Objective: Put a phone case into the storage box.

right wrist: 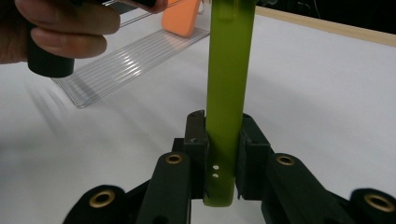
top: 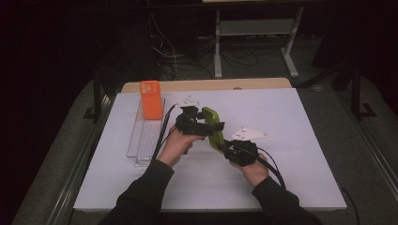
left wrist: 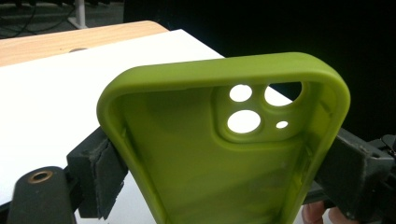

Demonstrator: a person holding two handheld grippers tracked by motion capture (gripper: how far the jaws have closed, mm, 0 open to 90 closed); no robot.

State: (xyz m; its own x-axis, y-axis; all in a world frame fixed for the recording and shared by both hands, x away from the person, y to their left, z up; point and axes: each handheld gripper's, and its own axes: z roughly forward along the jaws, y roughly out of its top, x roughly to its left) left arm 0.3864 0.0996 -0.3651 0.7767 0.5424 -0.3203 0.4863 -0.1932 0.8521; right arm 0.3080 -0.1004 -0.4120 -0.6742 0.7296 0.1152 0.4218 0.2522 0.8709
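Note:
A green phone case (top: 212, 126) hangs above the middle of the white table, gripped at both ends. My left gripper (top: 199, 123) spans the case's width near its camera cutout. In the left gripper view the case's hollow inside (left wrist: 187, 154) faces the camera, and the left gripper (left wrist: 224, 168) has a pad against each long side. My right gripper (top: 225, 146) holds the near end. In the right gripper view the case (right wrist: 229, 70) stands edge-on, and the right gripper (right wrist: 224, 149) is shut on its front and back faces.
An orange phone case (top: 150, 98) leans at the far end of a clear ribbed tray (top: 145, 138) at the left of the table. The white tabletop (top: 281, 140) has a wooden strip (top: 206, 85) along its far edge. Desk legs and cables lie beyond.

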